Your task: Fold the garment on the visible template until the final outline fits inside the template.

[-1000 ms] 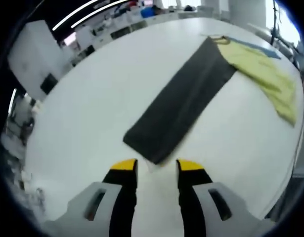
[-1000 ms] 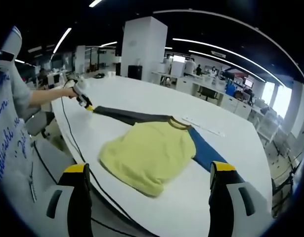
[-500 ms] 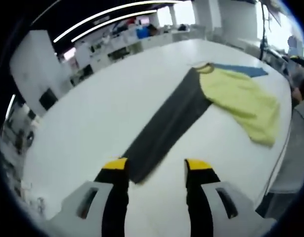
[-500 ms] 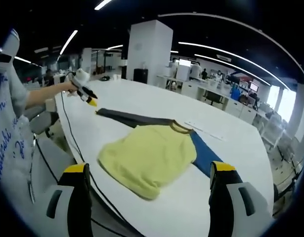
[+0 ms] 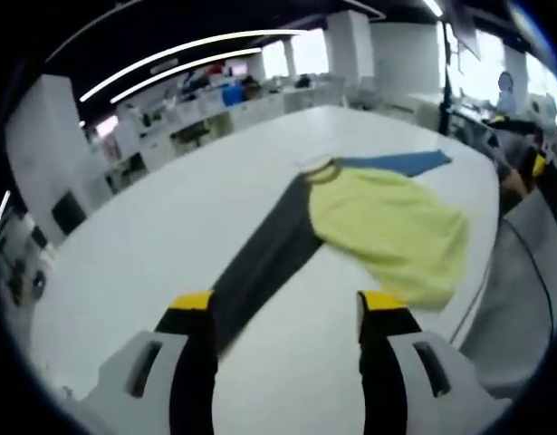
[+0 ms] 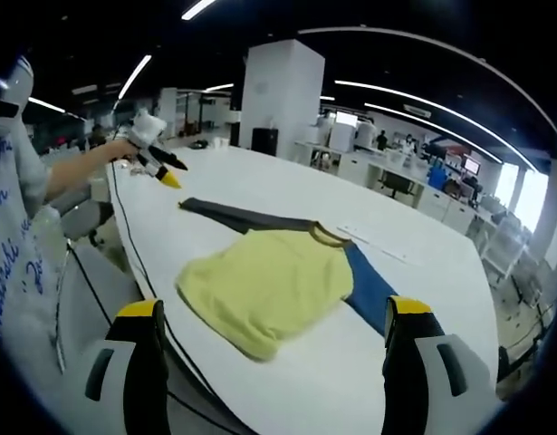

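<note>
A long-sleeved garment lies flat on the white table [image 6: 260, 186], its yellow body [image 6: 260, 283] toward the near edge. One dark grey sleeve [image 6: 233, 215] stretches left and a blue sleeve [image 6: 369, 290] right. In the left gripper view the grey sleeve [image 5: 260, 258] runs from between my jaws to the yellow body [image 5: 391, 227], with the blue sleeve [image 5: 396, 164] beyond. My left gripper [image 5: 287, 304] is open, held above the sleeve's end with nothing in it; it also hangs over the table's left end [image 6: 169, 177] in a person's hand. My right gripper [image 6: 272, 308] stands wide open, short of the garment.
A thin white strip [image 6: 373, 243] lies on the table behind the garment. A black cable [image 6: 124, 231] runs along the table's near edge. A person's sleeve and body [image 6: 15, 245] fill the left side. Desks and a white pillar [image 6: 273, 91] stand behind.
My left gripper has lifted up and back from the grey sleeve's end and its jaws stand wider apart. The garment has stayed in place. The right gripper has barely moved.
</note>
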